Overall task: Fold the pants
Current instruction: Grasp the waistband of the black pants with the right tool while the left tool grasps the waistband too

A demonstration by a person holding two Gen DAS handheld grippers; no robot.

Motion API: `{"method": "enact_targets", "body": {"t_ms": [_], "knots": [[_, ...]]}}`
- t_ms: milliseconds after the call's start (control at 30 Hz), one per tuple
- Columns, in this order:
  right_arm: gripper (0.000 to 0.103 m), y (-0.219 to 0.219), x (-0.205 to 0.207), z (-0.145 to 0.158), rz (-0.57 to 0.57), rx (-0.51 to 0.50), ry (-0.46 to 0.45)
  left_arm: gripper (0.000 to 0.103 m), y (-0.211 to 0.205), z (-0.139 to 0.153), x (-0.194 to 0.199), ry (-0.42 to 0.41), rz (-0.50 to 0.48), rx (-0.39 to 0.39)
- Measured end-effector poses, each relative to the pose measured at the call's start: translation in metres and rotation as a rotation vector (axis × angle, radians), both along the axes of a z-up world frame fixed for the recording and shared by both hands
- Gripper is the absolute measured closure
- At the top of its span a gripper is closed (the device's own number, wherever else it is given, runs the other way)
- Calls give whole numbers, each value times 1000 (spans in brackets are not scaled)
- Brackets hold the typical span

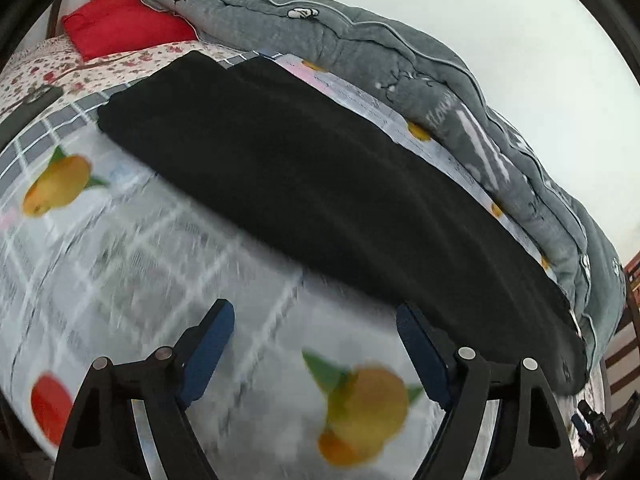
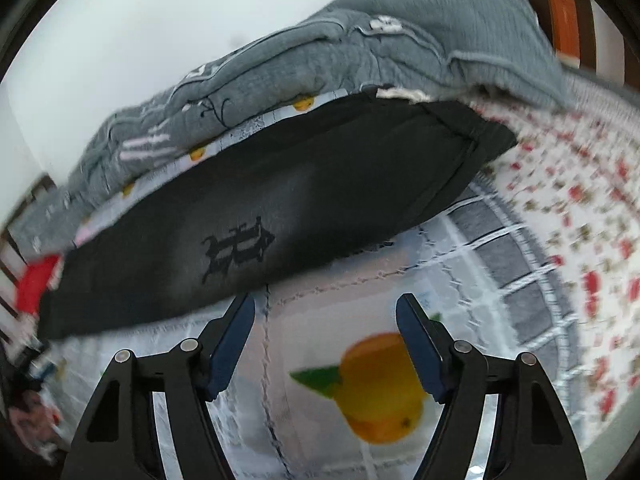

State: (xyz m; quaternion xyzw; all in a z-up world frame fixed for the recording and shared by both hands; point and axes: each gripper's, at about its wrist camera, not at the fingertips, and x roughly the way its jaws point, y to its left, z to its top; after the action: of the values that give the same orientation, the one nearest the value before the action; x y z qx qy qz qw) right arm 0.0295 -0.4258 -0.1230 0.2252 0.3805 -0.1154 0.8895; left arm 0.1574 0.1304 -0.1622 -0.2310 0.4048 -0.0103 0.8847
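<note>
Black pants (image 1: 320, 184) lie flat along the bed, stretched out lengthwise, legs one over the other. In the right wrist view the same pants (image 2: 304, 184) show a small black printed logo (image 2: 236, 254) and a stitched hem at the upper right. My left gripper (image 1: 316, 310) hovers just short of the near long edge of the pants, jaws open with only the sheet between them. My right gripper (image 2: 325, 304) also stands open just in front of the pants' near edge, holding nothing. Both views are motion-blurred.
The bed sheet (image 1: 120, 264) is white and grey checked with printed oranges. A rumpled grey quilt (image 1: 400, 52) runs along the far side of the pants, against the pale wall. A red pillow (image 1: 120, 24) sits at the head, beside a floral sheet (image 2: 580, 208). A dark phone-like object (image 1: 28, 108) lies at left.
</note>
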Motion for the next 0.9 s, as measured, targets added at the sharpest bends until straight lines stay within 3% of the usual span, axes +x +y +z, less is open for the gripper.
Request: {"method": "enact_targets", "body": {"t_ms": [100, 200, 300, 333, 367, 500, 600, 767, 900], "knots": [[30, -6, 16, -8, -5, 49, -6, 24, 13, -5, 22, -2, 26, -27], [31, -5, 32, -13, -6, 38, -6, 39, 20, -9, 37, 18, 54, 4], [58, -4, 48, -20, -17, 9, 1, 65, 28, -12, 47, 43, 97, 33], [70, -4, 50, -21, -15, 3, 5, 86, 30, -13, 48, 57, 116, 53], [79, -4, 52, -22, -12, -2, 4, 93, 33, -14, 51, 76, 117, 69], [89, -5, 52, -11, 12, -1, -11, 96, 46, -2, 44, 31, 76, 53], [91, -6, 50, 9, 43, 2, -64, 96, 40, 24, 38, -46, 57, 126], [92, -6, 62, 40, 78, -23, -120, 96, 34, 58, 47, -149, 61, 166], [92, -4, 85, 57, 97, -68, -152, 96, 14, 77, 78, -207, 57, 284]]}}
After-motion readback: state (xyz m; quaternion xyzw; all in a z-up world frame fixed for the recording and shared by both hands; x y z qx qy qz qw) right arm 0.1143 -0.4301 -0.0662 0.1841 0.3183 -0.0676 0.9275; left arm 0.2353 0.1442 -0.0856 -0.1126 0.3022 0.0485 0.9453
